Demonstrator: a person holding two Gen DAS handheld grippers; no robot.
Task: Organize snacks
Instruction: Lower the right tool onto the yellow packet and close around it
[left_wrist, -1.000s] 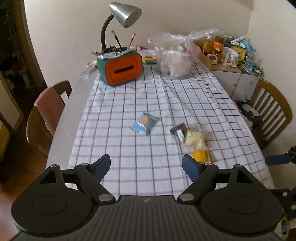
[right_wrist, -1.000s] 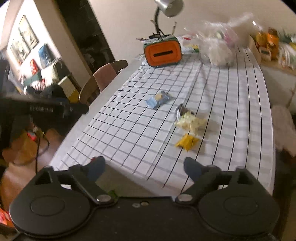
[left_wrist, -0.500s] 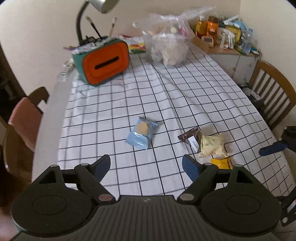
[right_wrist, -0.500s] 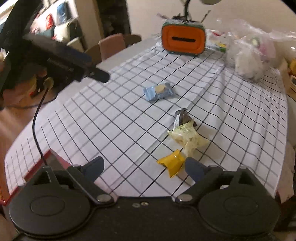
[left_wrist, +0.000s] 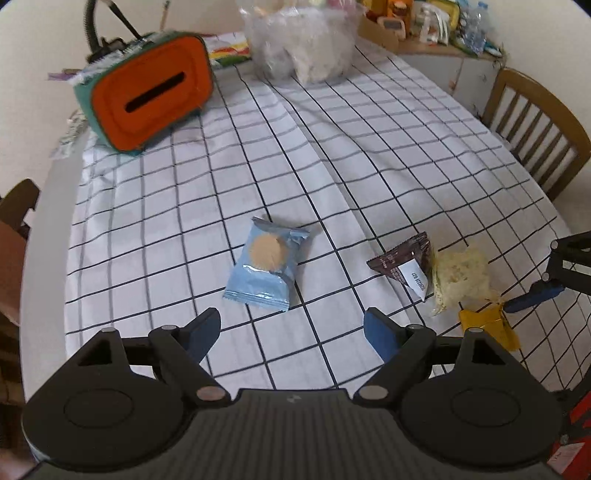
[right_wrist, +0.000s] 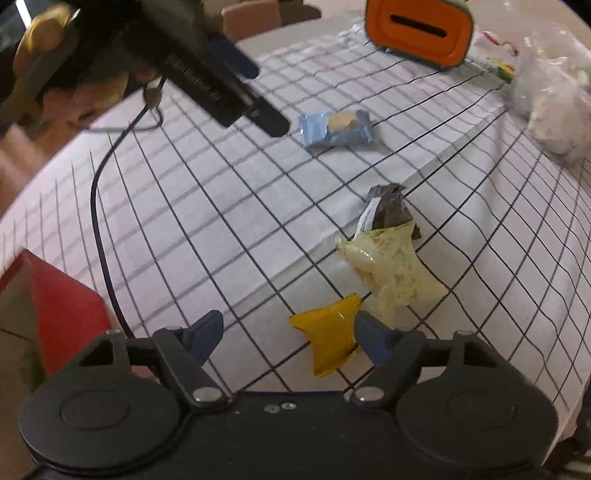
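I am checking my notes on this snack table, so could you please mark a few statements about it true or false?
1. Both grippers, left gripper and right gripper, are open. True.
2. The blue snack packet is held by the left gripper. False: it lies on the checked tablecloth.
3. The brown wrapper touches the pale yellow bag. True.
4. The yellow wrapper sits beside the orange box. False: it lies near the right gripper, far from the box.
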